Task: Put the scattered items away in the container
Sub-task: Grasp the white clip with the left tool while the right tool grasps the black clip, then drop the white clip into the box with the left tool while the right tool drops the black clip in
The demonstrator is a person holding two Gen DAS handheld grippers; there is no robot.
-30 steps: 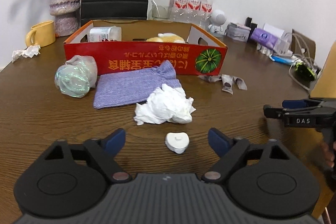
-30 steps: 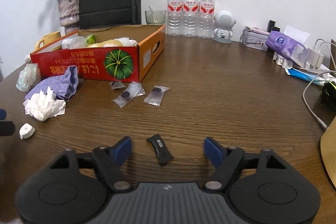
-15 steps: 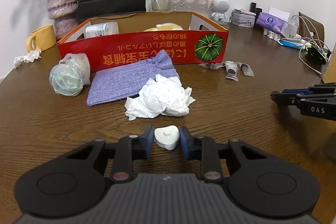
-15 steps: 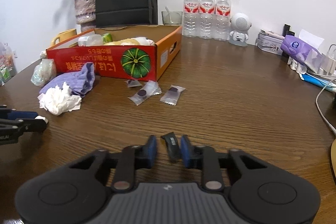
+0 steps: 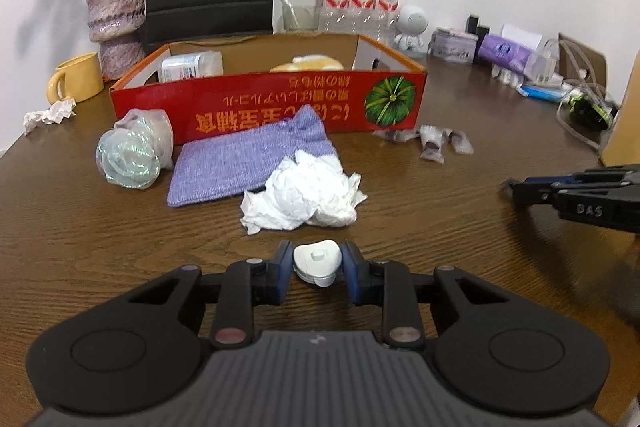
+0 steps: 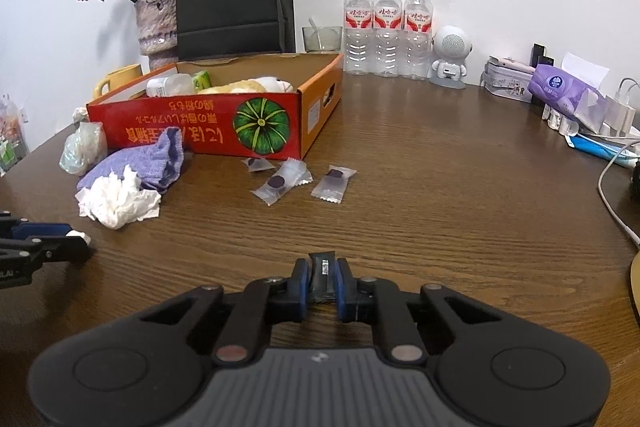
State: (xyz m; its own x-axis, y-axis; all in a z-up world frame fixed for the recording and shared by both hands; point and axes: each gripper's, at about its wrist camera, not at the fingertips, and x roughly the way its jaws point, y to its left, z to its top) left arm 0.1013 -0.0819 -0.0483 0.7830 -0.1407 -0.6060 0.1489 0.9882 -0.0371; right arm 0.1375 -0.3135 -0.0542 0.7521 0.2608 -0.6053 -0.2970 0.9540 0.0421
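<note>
A brown wood-grain table [image 6: 440, 187] holds a shallow red cardboard box with a green pumpkin print [image 5: 272, 103], the container for the tidying. The box already holds a white plastic bottle [image 5: 192, 65] and a pale yellow soft item [image 5: 306, 63].

The left gripper [image 5: 317, 265] has its blue-padded fingers closed narrowly around a small white heart-shaped plastic piece [image 5: 318, 261], near the table surface. The right gripper [image 6: 321, 281] has its fingers pinched on a small black sachet [image 6: 322, 277], which stands on edge between the pads.

Scattered in front of the box lie a crumpled white tissue [image 5: 304, 197], a lilac knitted cloth [image 5: 240, 163] with its far end against the box wall, a clear iridescent plastic bag [image 5: 130, 155], and three clear-wrapped dark candies [image 6: 298, 179].

Risks, as a judgement: the white piece is smooth and rounded, so it could squirt out of the pads during the lift. The thin sachet is held only by its edges and may twist or slip free. Both grippers heading for the box together could collide, or clip its near wall.
</note>
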